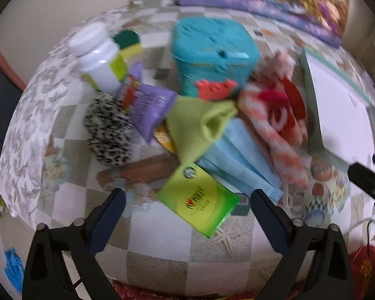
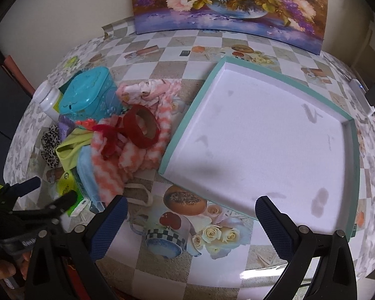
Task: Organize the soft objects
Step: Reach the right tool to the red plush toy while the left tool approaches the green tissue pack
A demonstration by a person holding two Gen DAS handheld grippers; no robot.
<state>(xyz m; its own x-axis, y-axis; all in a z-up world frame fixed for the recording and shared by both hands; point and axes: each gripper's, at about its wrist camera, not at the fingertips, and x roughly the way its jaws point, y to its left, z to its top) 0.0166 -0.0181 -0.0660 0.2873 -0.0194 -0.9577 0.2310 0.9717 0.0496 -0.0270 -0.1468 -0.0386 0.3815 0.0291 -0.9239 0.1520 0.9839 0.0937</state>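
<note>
Soft objects heaped at the table's left edge, my two grippers above.

My left gripper (image 1: 187, 200), jaws wide and holding nothing, hangs over a green packet (image 1: 197, 205); the blue face mask (image 1: 237, 160) runs lengthwise from the pile's middle toward the near edge. My right gripper (image 2: 191, 208), also wide and holding nothing, hovers near the white tray (image 2: 262, 137), whose bare floor fills the table's right side.
</note>
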